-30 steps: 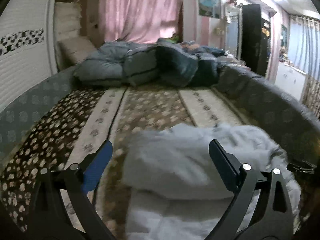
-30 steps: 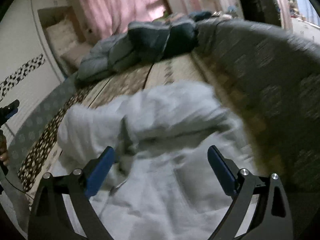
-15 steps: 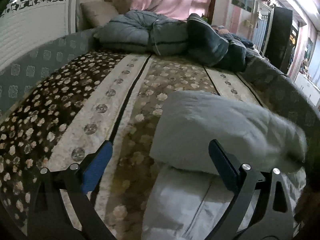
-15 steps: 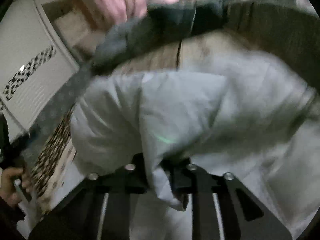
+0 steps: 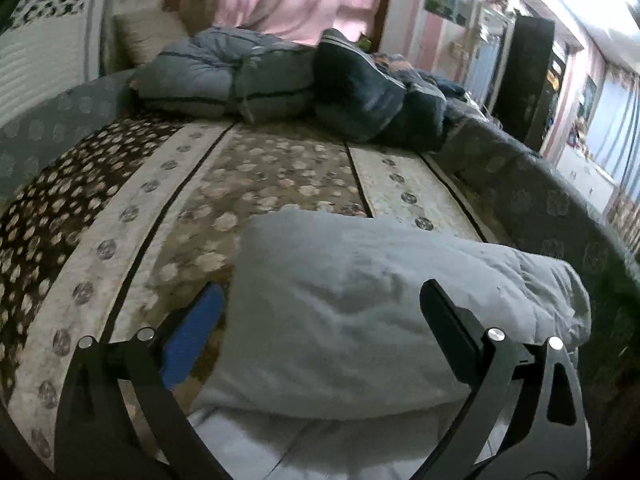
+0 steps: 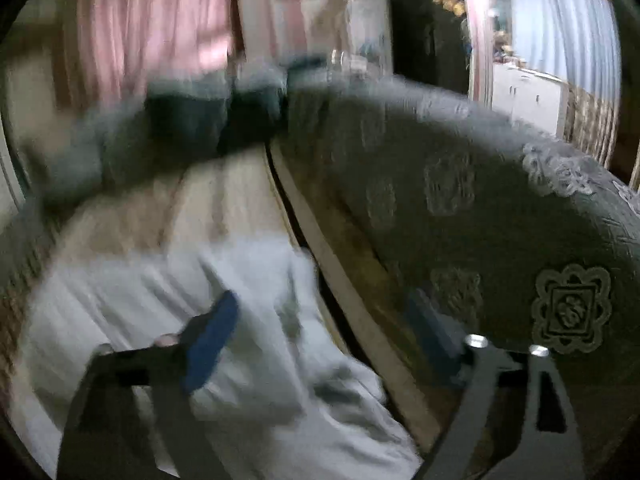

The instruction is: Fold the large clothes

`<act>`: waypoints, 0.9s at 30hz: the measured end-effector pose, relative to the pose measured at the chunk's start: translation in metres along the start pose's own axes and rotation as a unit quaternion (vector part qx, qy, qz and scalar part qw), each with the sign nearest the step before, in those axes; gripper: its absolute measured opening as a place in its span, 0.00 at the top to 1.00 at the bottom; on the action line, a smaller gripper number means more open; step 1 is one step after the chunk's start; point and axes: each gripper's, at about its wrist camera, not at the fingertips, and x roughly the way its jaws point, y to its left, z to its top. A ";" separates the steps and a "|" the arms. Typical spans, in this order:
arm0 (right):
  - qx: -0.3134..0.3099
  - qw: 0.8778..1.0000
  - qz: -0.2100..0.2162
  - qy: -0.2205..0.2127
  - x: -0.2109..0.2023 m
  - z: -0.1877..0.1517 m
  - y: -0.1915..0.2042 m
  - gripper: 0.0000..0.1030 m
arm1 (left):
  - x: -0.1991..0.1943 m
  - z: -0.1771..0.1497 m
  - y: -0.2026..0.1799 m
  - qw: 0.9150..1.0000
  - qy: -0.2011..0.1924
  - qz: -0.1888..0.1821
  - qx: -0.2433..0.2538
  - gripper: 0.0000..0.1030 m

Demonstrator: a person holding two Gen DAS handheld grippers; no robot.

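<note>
A large white garment (image 5: 380, 264) lies folded over on itself on the near part of the bed. My left gripper (image 5: 320, 290) is open just above it. Its blue-padded finger (image 5: 192, 336) hangs past the fold's left edge and its dark finger (image 5: 448, 332) sits over the cloth, with no cloth pinched. The right wrist view is blurred. It shows the same garment (image 6: 140, 292) at lower left. My right gripper (image 6: 322, 300) has its jaws opening wide. Only the garment's right edge and the bed's border lie beneath the gap, and nothing is gripped.
A flower-patterned bedspread (image 5: 260, 168) stretches ahead to a heap of grey and dark blue quilts (image 5: 240, 76) at the far end. A padded grey side wall (image 6: 460, 184) runs along the right. Pink curtains and a black cabinet (image 5: 528, 80) stand beyond.
Half a second ago my right gripper was shut on a fold of the white garment. It has since let go, opened and swung right towards the padded wall. My left gripper sank closer to the fold.
</note>
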 end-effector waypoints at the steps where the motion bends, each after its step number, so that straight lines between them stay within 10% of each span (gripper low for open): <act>1: -0.026 0.999 0.028 0.000 0.005 0.001 0.021 0.05 | 0.004 0.003 -0.005 1.000 0.000 -0.002 0.006 0.05; 5: -0.096 0.992 0.079 0.013 0.034 -0.011 0.077 0.05 | 0.032 0.018 -0.027 0.999 -0.007 0.012 0.030 0.03; 9: -0.207 0.973 0.027 0.100 0.107 -0.043 0.098 0.01 | 0.090 0.006 -0.044 0.991 0.046 0.085 0.087 0.03; 27: -0.154 0.969 0.086 0.175 0.165 -0.098 0.068 0.01 | 0.158 -0.048 -0.036 0.987 0.107 0.090 0.081 0.03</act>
